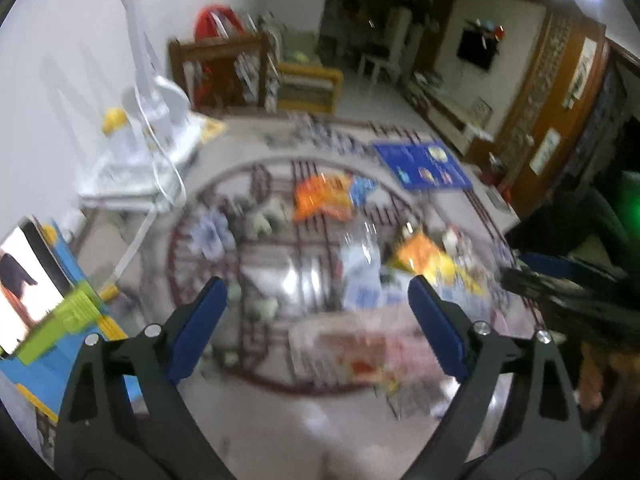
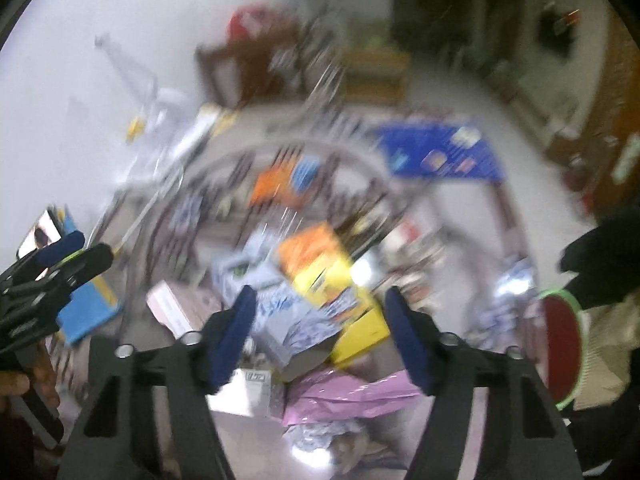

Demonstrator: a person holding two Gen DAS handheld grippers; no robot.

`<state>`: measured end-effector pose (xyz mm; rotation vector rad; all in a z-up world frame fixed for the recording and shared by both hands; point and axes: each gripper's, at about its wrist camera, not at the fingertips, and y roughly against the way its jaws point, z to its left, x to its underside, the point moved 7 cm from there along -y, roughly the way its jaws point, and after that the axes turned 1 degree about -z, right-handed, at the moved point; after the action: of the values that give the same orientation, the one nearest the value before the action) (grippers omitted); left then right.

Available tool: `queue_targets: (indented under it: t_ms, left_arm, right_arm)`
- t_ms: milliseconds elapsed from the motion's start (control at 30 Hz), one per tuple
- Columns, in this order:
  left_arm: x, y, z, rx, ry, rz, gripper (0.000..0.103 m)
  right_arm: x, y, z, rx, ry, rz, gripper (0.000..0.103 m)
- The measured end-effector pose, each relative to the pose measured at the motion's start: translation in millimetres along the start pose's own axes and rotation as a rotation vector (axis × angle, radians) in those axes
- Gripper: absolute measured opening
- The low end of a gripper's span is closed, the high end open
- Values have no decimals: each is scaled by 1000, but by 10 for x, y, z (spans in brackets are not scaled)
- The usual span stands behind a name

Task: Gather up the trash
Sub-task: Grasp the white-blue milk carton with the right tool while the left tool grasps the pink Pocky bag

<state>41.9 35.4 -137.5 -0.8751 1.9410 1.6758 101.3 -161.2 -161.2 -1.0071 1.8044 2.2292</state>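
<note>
A: Where blur allows a listing, what is recorded on the round counter (image 1: 224, 432)?

B: Item one: loose trash, heaped at the centre. An orange snack bag (image 1: 320, 196) is noted at 12 o'clock, with a small blue wrapper (image 1: 364, 190) touching it at 3 o'clock. A clear plastic wrapper (image 1: 360, 264) is listed at the middle, and an orange-and-yellow packet (image 2: 320, 268) just beside it at 3 o'clock. A pink bag (image 2: 352, 396) is entered at 6 o'clock.

A: And the grippers?

B: Left gripper (image 1: 318, 296): held above the heap, jaws spread wide and released, nothing between the blue pads. Right gripper (image 2: 320, 308): jaws parted more narrowly, framing the orange-and-yellow packet and a pale blue-printed wrapper (image 2: 280, 312); whether the pads are pressed on either cannot be told through the blur.

A: Surroundings?

B: A blue board (image 1: 424, 168) is catalogued at 1 o'clock of the heap, and a yellow-capped bottle (image 1: 116, 128) at 10 o'clock.
</note>
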Motion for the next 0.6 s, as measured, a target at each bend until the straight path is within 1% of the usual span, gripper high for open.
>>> queue_targets:
  t_ms: [33,100,167,233,267,300,333,367,400,500,600]
  left_arm:
    - [57,-12,-14,33,1,16,90]
    - [127,-19,-53,53,0,40,90]
    - [166,-51,-96,87,16,63,90]
    - [177,-114,-125,124,44,102,90]
    - [188,-167,-120,130,67,127,90]
    - [202,-218,-113,139,84,145,90]
    - [219,-265,-105,152,104,167,90]
    - [242,-329,-103,182,142,200,90]
    - [260,-366,-108,198,163,221,90]
    - [323,-471,-124,228,200,275,90]
    - [406,-573,-128,248,240,323,90]
  right_arm:
    - [-4,-114,6,-13,16,36,61]
    - [-6,-294,53,-34,61,96,61]
    - [10,-396,131,-57,101,137,62]
    - [74,-550,210,-72,148,200,62]
    - [114,-622,244,-67,171,229,65]
    - [131,-664,252,-62,187,243,65]
    - [162,-700,284,-63,204,259,64]
    - [185,-724,325,-69,211,271,61]
    - [216,-747,354,-77,216,286,57]
    - [257,-707,382,-72,233,290,53]
    - [289,-604,359,-53,246,266,52]
